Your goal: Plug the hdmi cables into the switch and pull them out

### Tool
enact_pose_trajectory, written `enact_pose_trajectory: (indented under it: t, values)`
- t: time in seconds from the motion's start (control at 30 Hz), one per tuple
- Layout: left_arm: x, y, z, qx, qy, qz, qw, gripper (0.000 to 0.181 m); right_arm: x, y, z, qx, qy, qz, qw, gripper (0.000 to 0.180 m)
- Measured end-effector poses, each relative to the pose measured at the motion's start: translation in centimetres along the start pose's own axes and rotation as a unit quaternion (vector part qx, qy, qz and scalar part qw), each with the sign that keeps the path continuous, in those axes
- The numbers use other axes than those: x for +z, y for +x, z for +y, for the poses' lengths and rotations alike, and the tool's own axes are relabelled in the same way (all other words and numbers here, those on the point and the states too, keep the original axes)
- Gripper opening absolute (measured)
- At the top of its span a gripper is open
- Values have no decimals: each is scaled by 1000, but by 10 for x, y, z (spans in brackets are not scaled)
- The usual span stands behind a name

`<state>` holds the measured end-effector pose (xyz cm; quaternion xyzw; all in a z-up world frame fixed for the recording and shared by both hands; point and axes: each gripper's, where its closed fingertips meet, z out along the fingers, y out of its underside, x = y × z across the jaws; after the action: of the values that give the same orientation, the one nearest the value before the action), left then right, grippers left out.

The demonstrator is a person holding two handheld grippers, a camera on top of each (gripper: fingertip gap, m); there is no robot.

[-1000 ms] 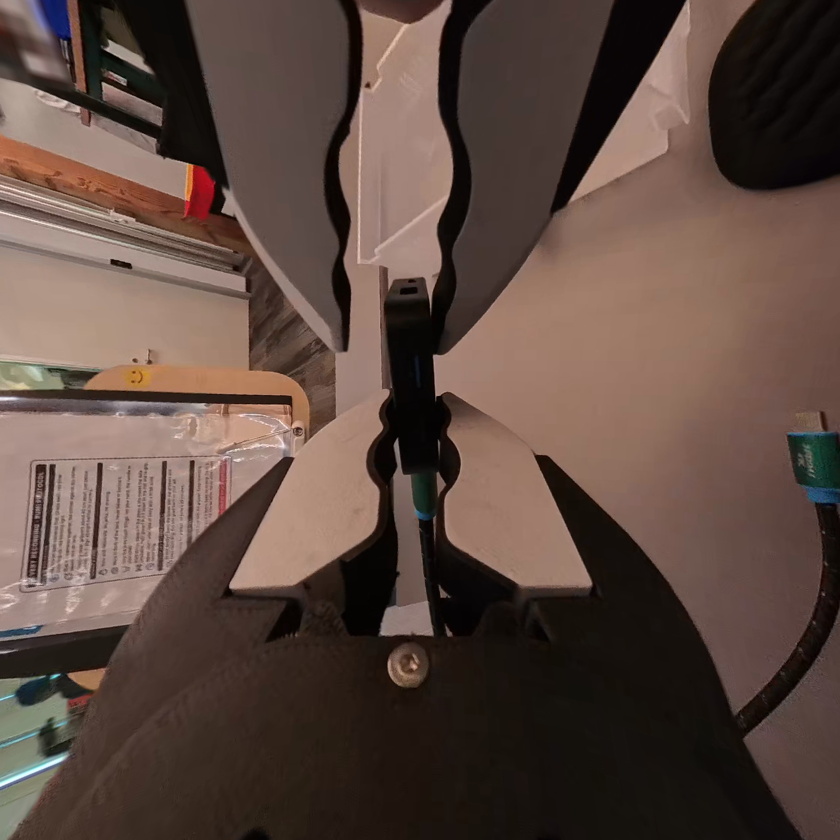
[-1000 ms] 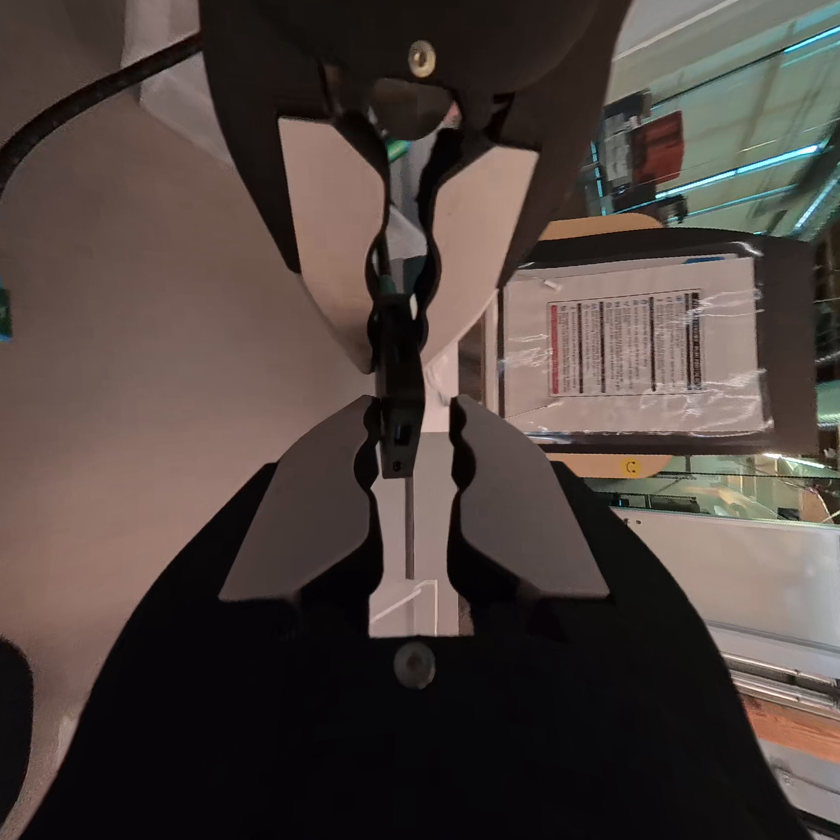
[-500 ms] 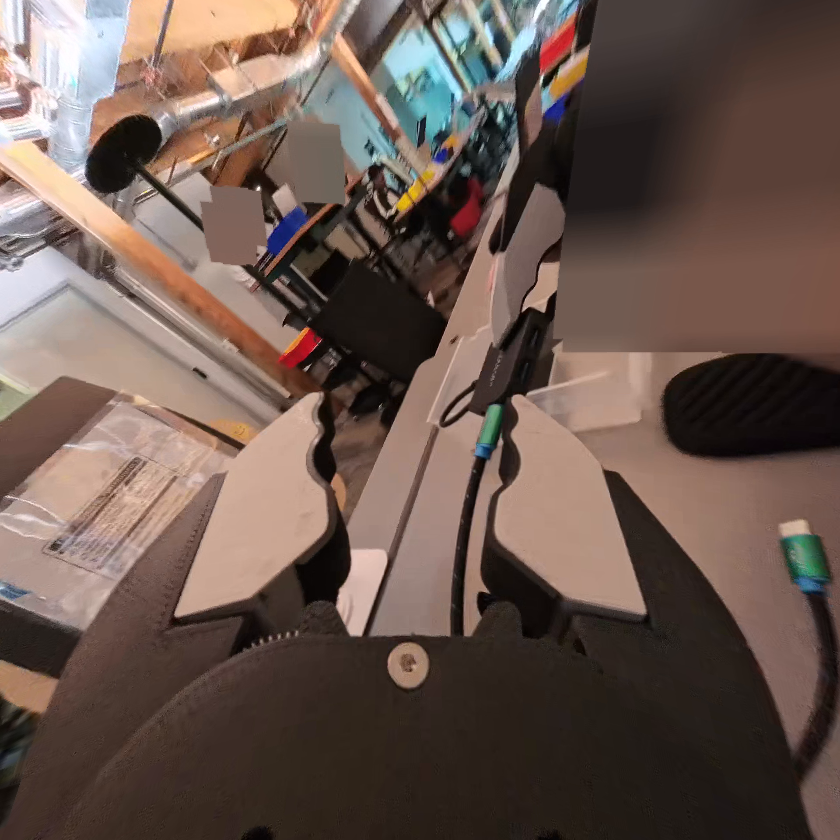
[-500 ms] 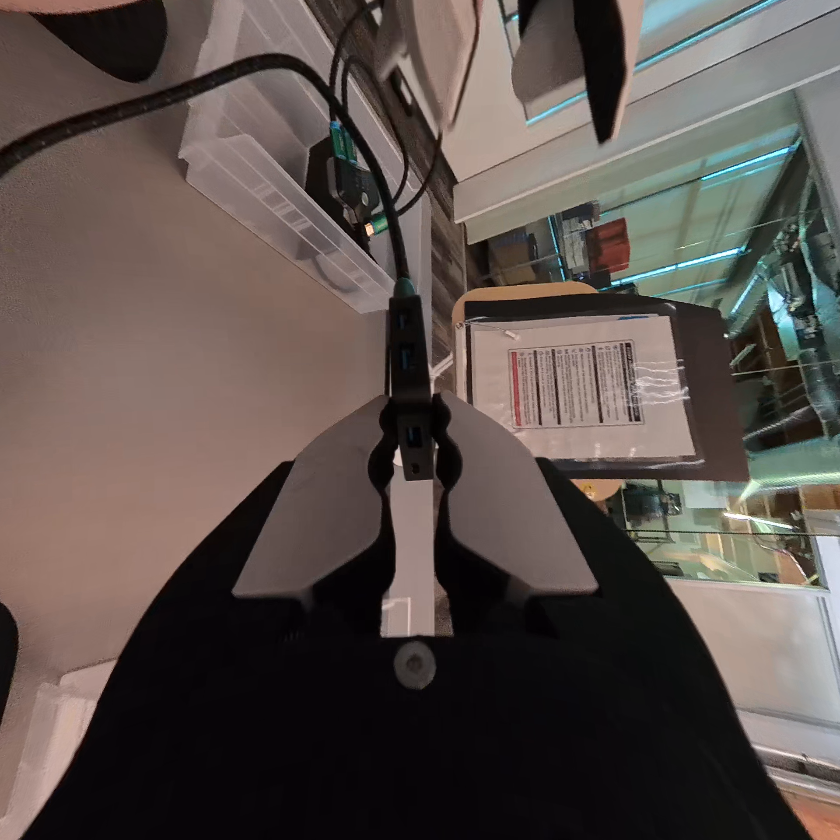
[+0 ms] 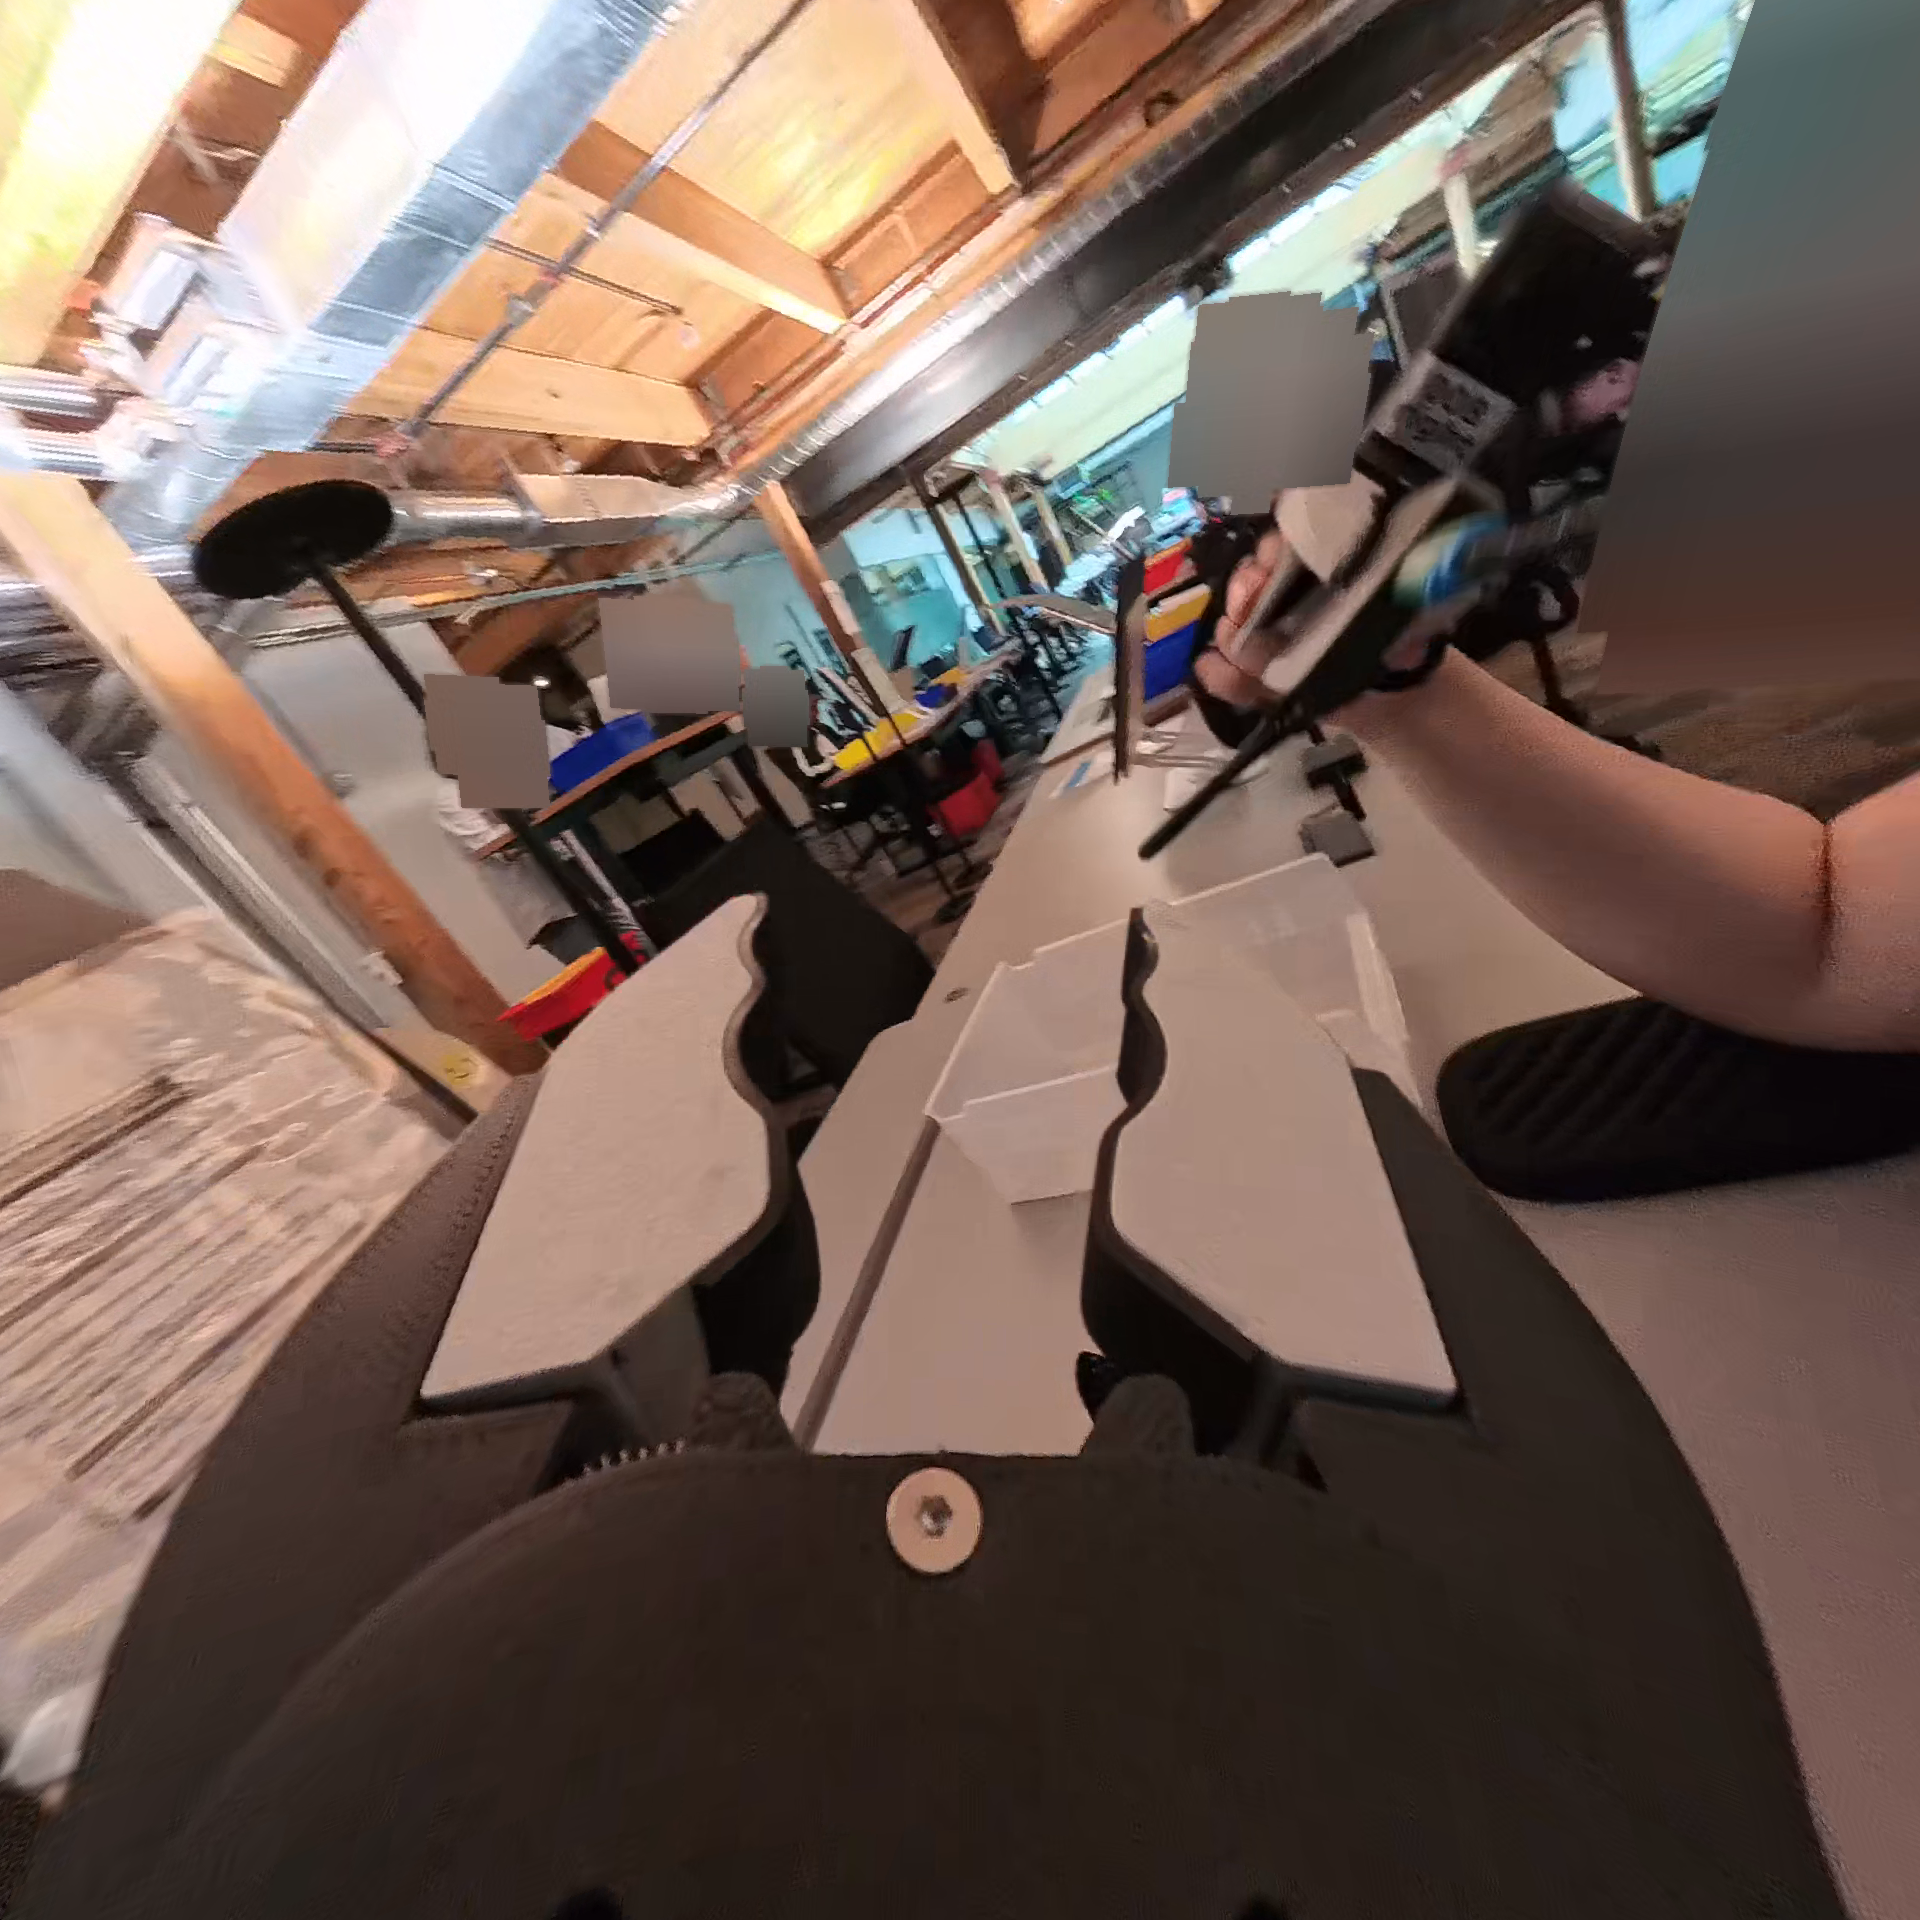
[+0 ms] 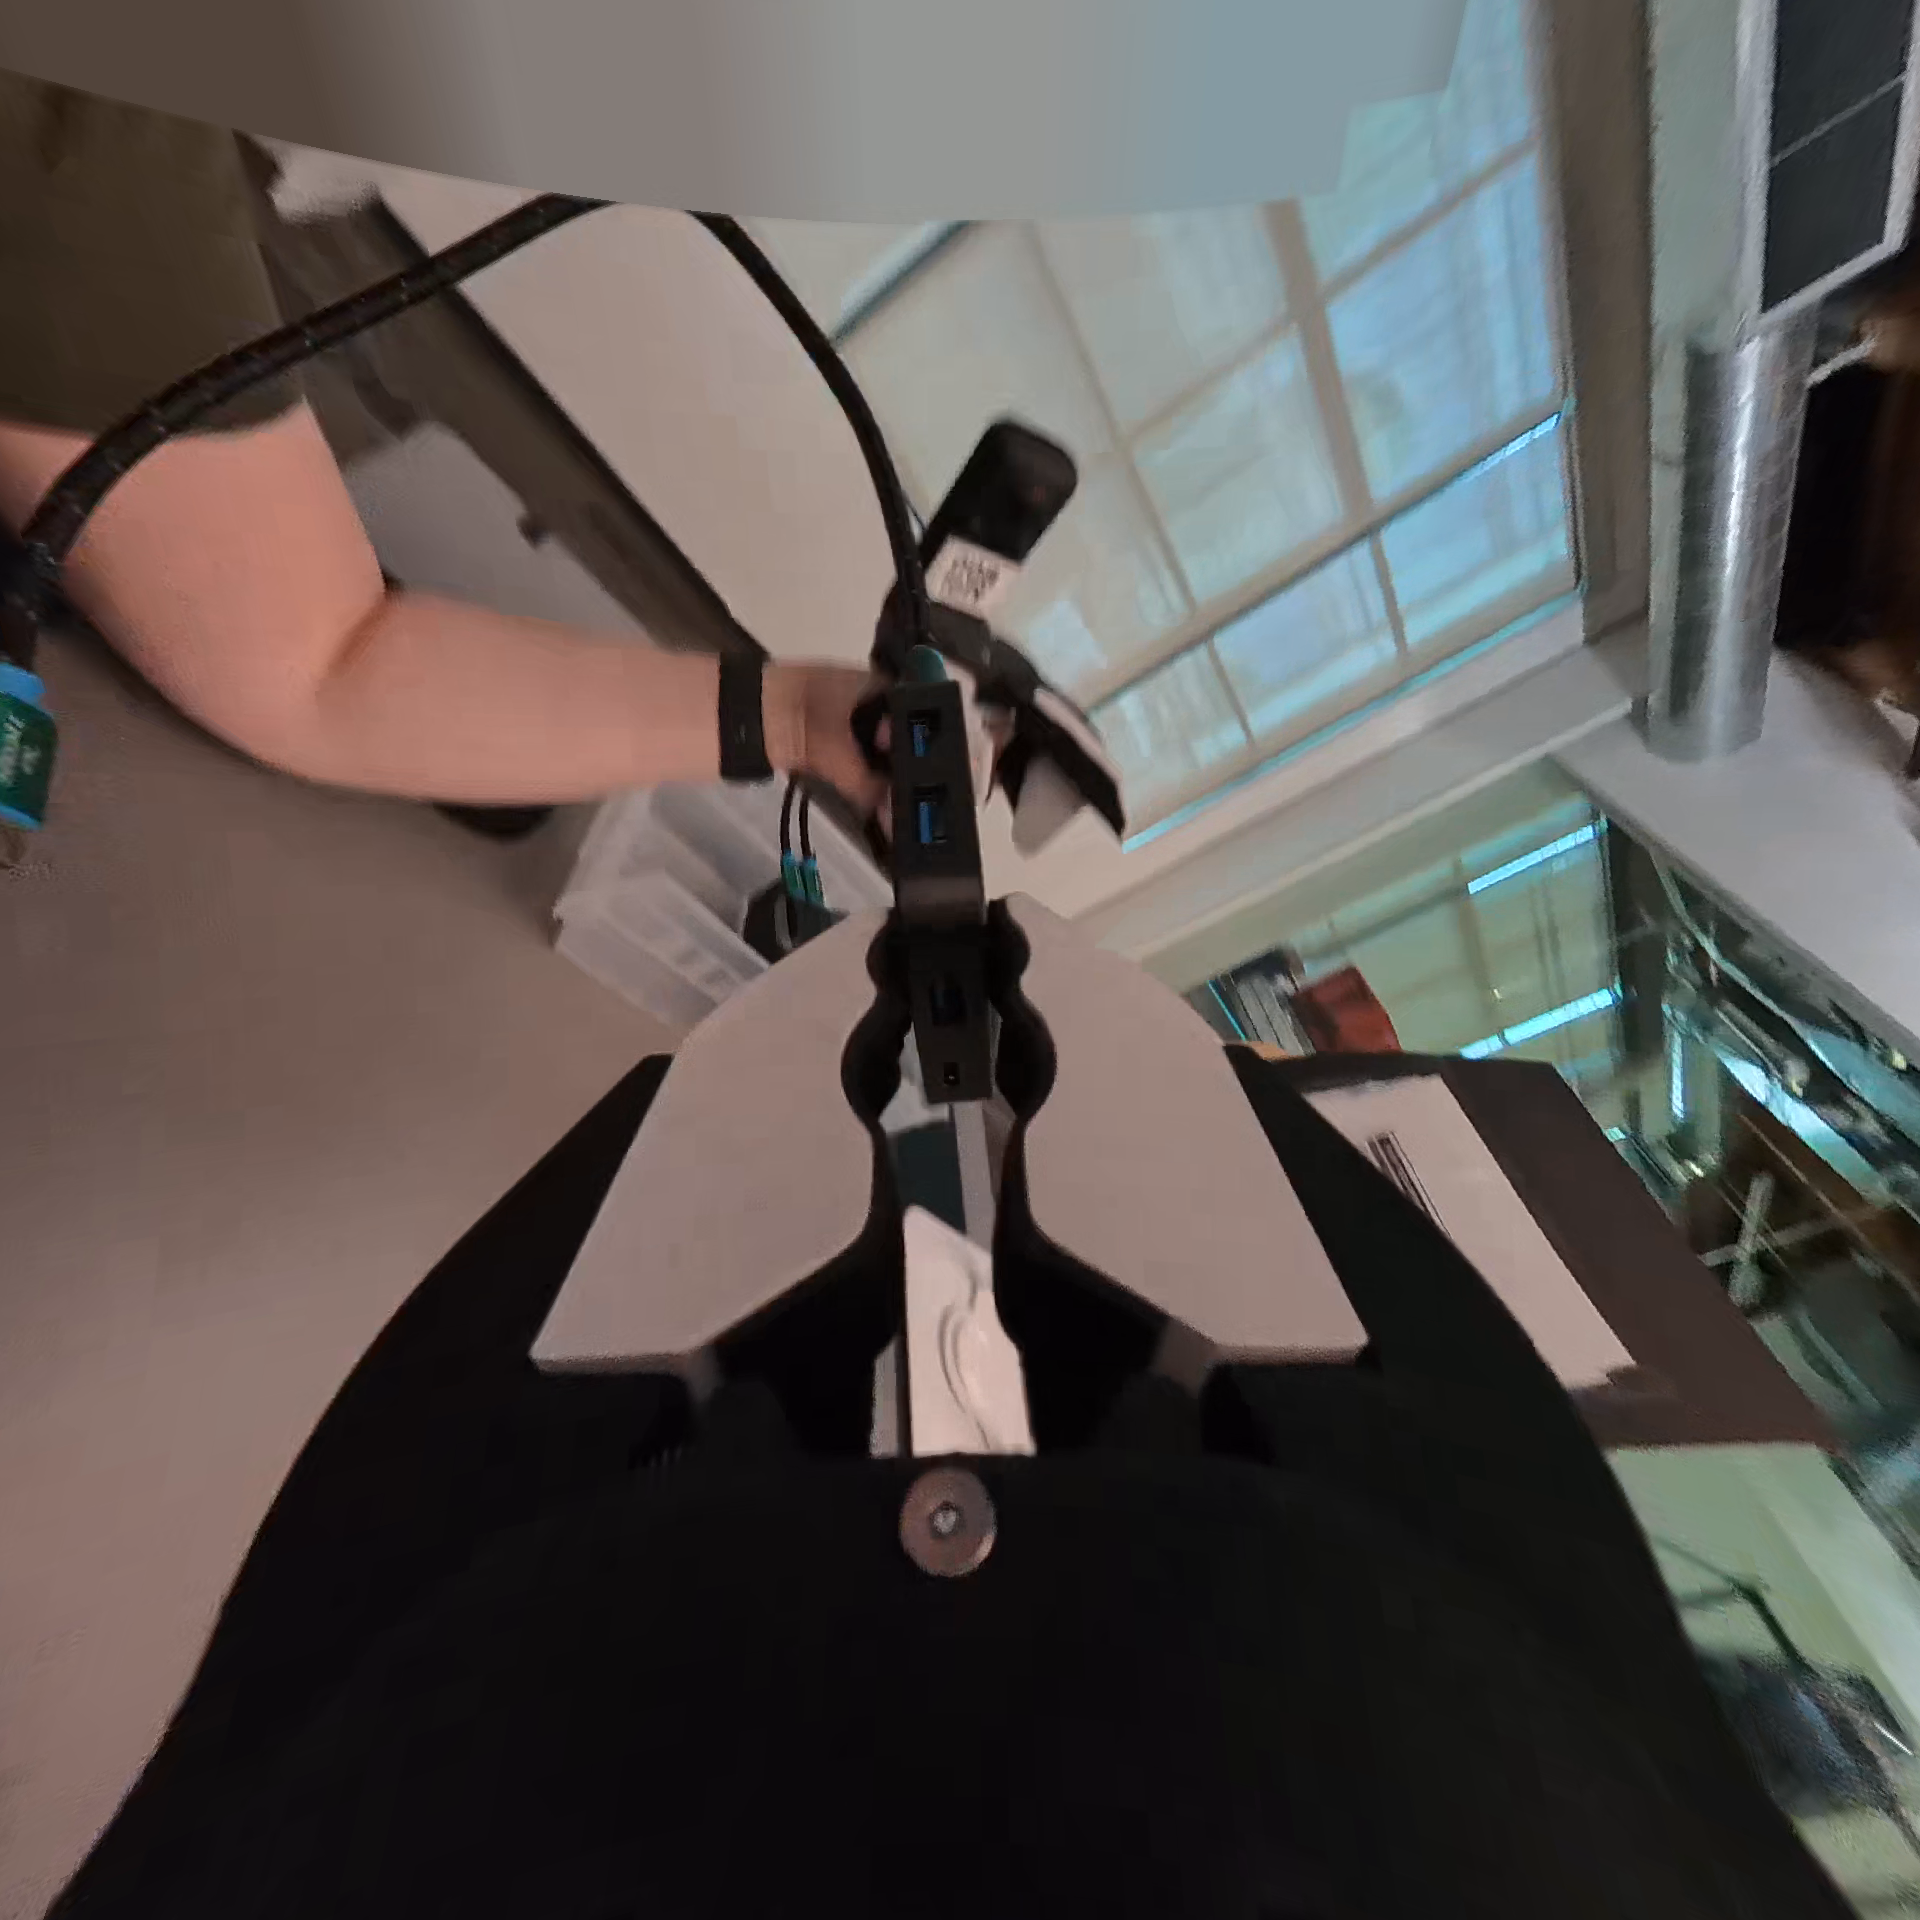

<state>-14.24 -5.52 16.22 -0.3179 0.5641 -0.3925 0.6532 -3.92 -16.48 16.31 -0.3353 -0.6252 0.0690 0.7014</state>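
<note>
While the left gripper [image 5: 940,1023] gapes empty, the right gripper [image 6: 943,961] clamps the black switch [image 6: 938,831], cable [image 6: 831,353] attached.

Your black switch [image 6: 938,914] sits lifted off the table, end-on, showing blue ports along one face. One braided black HDMI cable [image 6: 831,343] with a green plug is seated in its far end. A second green-and-blue plug [image 6: 21,743] lies loose at the left edge.

The slim black switch [image 6: 940,894] looks matt plastic; its black braided cable [image 6: 831,353] appears woven. The clear plastic bin [image 5: 1049,1060] is glossy on the smooth grey desk [image 5: 1714,1351].
</note>
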Motion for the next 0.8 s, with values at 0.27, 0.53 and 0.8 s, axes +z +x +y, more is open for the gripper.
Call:
enact_pose_trajectory:
  t: [0.27, 0.53, 0.8]
  values:
    - [62, 61, -12, 21, 86, 103, 991, 62, 20, 9, 9, 79, 119, -4, 990, 15]
    - [80, 70, -22, 51, 144, 59, 986, 18, 27, 19, 10, 184, 265, -3, 947, 15]
    - [88, 56, -1, 40, 94, 35, 994, 15, 25, 26, 45, 281, 322, -5, 904, 15]
